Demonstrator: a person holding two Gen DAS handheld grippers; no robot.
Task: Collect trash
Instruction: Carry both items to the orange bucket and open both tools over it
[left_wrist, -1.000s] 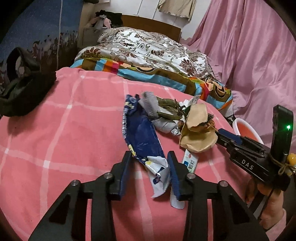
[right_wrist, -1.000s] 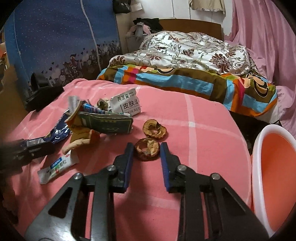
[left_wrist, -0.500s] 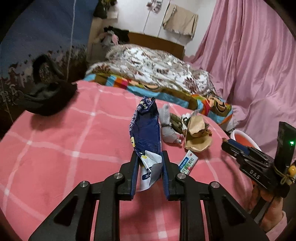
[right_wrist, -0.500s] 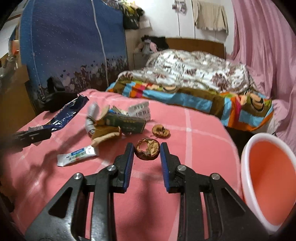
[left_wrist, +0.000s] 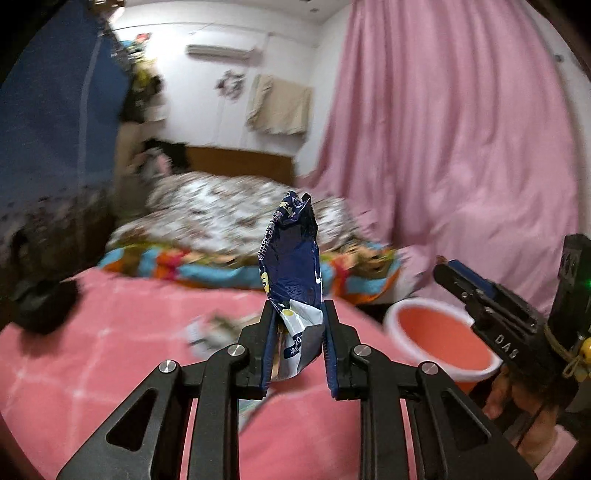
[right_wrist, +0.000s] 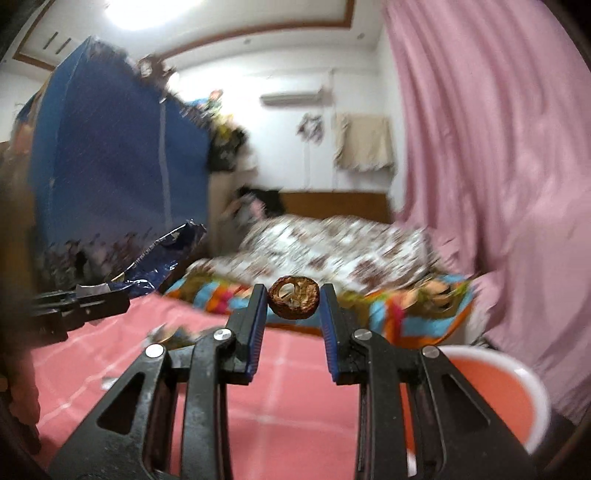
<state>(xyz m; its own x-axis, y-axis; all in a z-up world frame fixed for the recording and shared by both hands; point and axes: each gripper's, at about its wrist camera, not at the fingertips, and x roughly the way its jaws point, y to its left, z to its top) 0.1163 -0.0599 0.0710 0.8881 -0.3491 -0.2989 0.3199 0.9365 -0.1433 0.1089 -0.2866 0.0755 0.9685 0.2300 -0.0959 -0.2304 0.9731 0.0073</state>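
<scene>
Step in hand, by my read: carry phase. Both tools are loaded and up off the pink checked cloth (left_wrist: 110, 354), headed for the pink bucket (left_wrist: 439, 332).

L gripper (left_wrist: 298, 332): jaws clamped on the lower white end of a dark blue snack wrapper (left_wrist: 291, 258). The wrapper stands nearly upright out of the jaws, crumpled, foil-like, w/ white print along one edge; thin and floppy, so it'll likely flutter when let go.

R gripper (right_wrist: 294, 299): jaws clamped on a brown dried fruit slice (right_wrist: 294, 301), pinched at its sides right at the fingertips. It's round, wrinkled, w/ a paler hollow centre; looks stiff and light.

Bucket sits low at the right, beyond the cloth's right edge, white rim, empty as far as seen. In the R view it's at lower right (right_wrist: 509, 398), near the tool but not under it.

Next move calls for: swing each tool right until the tips are over the bucket mouth, then spread the jaws. Wrapper probably needs to go tip-down, well inside the rim.

More litter (left_wrist: 218, 328) lies blurred on the cloth, far of the L jaws; can't tell pieces apart. Job's not near done, imo.
</scene>
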